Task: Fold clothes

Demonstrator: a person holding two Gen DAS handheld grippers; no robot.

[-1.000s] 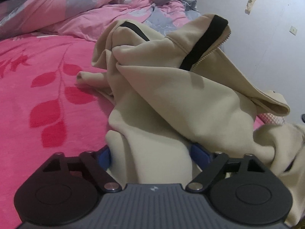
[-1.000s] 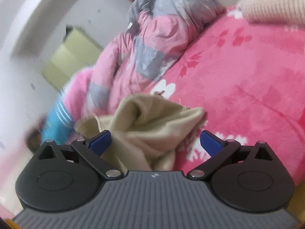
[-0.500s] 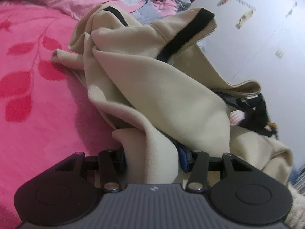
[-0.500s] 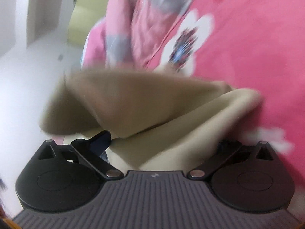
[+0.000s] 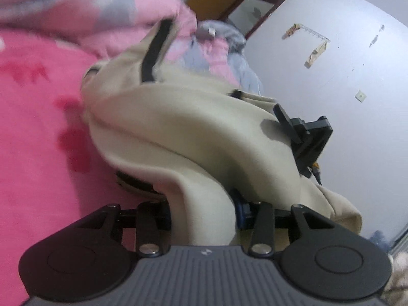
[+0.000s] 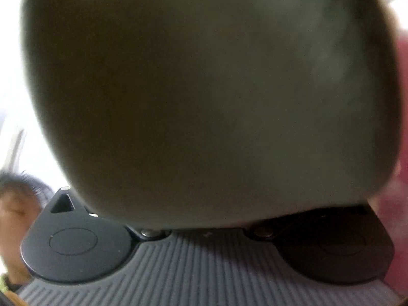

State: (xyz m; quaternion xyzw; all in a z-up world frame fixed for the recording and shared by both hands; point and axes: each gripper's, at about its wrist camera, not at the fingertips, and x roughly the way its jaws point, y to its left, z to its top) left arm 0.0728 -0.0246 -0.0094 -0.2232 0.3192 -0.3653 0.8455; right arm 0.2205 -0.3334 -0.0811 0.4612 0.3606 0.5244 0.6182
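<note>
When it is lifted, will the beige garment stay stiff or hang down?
The beige garment will probably hang floppy: it already drapes in soft folds around the left gripper. It looks thick, so perhaps fairly heavy. In the right wrist view it covers the lens, so loose parts may swing.

The beige fleece garment (image 5: 193, 127), trimmed with black bands and rumpled into thick soft folds, is bunched and partly raised above the pink bed (image 5: 38, 140), one fold pinched near its edge, while another part drapes so close over the right camera that it fills that view.
</note>
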